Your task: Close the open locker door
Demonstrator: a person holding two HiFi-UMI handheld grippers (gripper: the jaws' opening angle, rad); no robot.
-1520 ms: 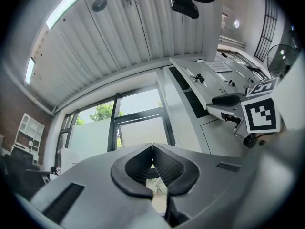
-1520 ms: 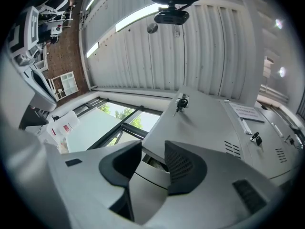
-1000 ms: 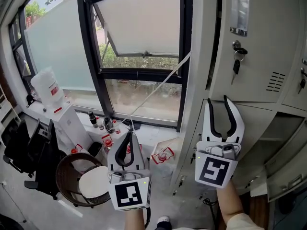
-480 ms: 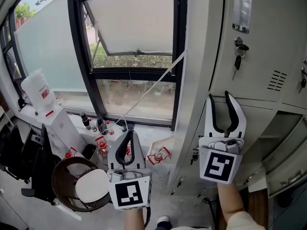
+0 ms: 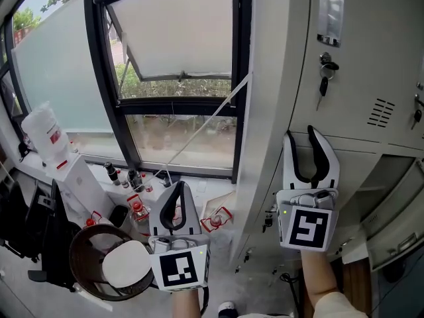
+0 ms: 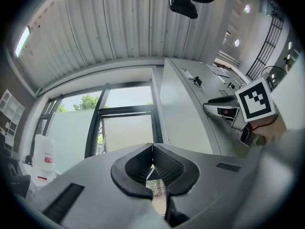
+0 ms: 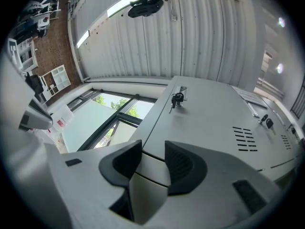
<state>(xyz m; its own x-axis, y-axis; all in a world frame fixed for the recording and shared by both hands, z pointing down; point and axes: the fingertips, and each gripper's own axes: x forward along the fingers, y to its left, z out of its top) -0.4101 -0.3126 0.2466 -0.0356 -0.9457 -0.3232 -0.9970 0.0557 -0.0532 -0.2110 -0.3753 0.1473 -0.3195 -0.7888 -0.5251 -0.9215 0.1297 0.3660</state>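
Note:
Grey lockers (image 5: 344,78) fill the right of the head view. Low at the right, one locker door (image 5: 396,225) hangs ajar in front of its compartment (image 5: 391,177). My right gripper (image 5: 299,132) is raised against the locker front, left of that door, jaws open with nothing between them. In the right gripper view its fingers (image 7: 152,149) frame the seam below a closed door with a key (image 7: 177,99). My left gripper (image 5: 178,185) is shut and empty, held lower in front of the window. Its closed tips (image 6: 152,147) point at the window frame.
A black-framed window (image 5: 179,108) with a tilted-out sash fills the left. Below it stand a water jug (image 5: 43,134) on a dispenser, small bottles (image 5: 136,207) and a round brown bin (image 5: 106,264). A key (image 5: 322,68) hangs in an upper locker door.
The head view has swung toward the lockers, so the window and jug have slid left. Both grippers stay raised in much the same pose, jaws unchanged.

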